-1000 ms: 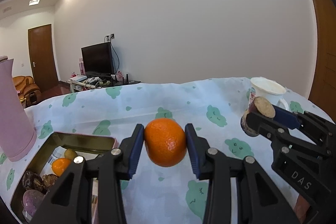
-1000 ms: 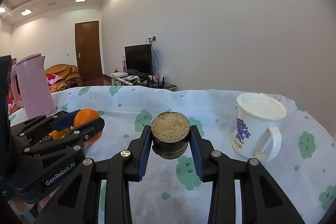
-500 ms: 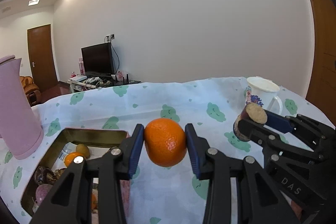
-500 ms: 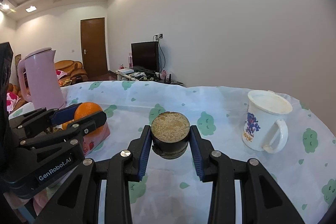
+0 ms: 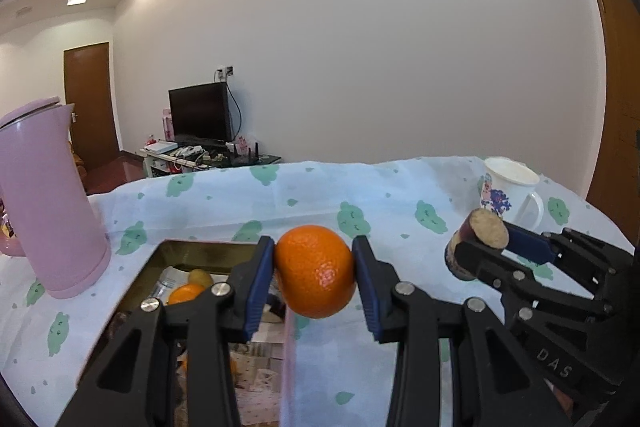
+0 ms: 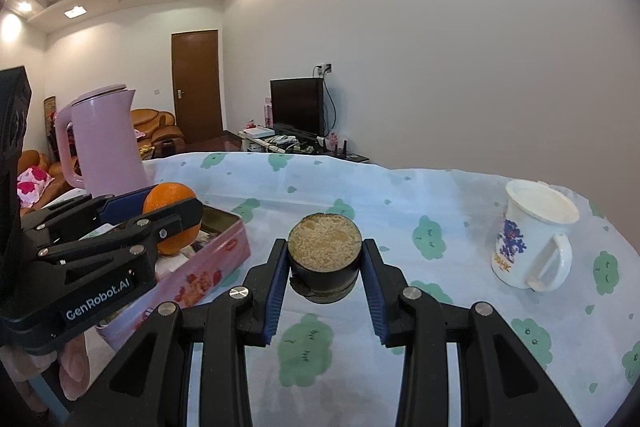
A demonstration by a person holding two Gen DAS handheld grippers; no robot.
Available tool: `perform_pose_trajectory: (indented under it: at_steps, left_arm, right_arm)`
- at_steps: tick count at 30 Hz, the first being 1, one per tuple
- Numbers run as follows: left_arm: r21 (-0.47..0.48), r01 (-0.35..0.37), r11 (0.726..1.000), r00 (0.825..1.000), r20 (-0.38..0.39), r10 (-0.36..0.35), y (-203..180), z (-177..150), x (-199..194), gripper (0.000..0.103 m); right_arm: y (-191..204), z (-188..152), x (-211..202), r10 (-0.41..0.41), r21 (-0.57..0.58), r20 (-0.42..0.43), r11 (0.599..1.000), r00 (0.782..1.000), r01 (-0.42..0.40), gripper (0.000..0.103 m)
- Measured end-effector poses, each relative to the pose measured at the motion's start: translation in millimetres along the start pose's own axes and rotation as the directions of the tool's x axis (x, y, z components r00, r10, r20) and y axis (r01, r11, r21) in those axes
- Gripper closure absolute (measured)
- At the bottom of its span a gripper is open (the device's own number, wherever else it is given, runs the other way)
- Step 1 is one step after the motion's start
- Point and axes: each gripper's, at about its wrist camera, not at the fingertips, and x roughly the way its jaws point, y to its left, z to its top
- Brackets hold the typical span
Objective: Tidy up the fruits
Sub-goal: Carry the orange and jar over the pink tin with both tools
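Note:
My left gripper [image 5: 315, 273] is shut on an orange [image 5: 315, 270] and holds it above the right rim of a pink tin box [image 5: 176, 251]. The box holds a small orange [image 5: 185, 293], a yellowish fruit [image 5: 200, 277] and other things partly hidden by my fingers. My right gripper [image 6: 325, 265] is shut on a dark cut fruit piece with a pale rough face [image 6: 325, 241], above the tablecloth to the right of the box [image 6: 216, 263]. The left gripper with its orange [image 6: 170, 199] shows at the left of the right wrist view. The right gripper with its piece [image 5: 478, 241] shows at the right of the left wrist view.
A tall pink kettle [image 5: 44, 199] stands left of the box. A white mug with a blue print [image 6: 530, 235] stands at the right on the cloud-print tablecloth [image 6: 400, 195]. A TV, a door and a sofa lie beyond the table.
Both grippers have moved left with their loads. The orange now hangs over the box's right rim, and the kettle and box have shifted right in view.

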Motion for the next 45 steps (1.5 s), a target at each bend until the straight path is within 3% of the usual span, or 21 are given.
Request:
perform_pose_trajectory:
  at_steps: [27,39,45]
  left_arm:
    - [0.024,-0.08,0.997,0.997,-0.005,0.08,59,0,-22,0.061]
    - [-0.021,-0.144,0.989,0.99,0.004,0.144,95,0,-22,0.061]
    - [-0.05,-0.136,0.989,0.991,0.002,0.136,107,-1,-20,0.061]
  right_arm:
    - [60,22,2,0.115,-0.056,0.009,0.992,0.993,-0.115,0.065]
    - [93,33,10,0.164,-0.092,0.01,0.982,0.986,-0.162,0.065]
    - [108,31,20,0.178,-0.099,-0.007,0.979,0.984,-0.178,0.065]
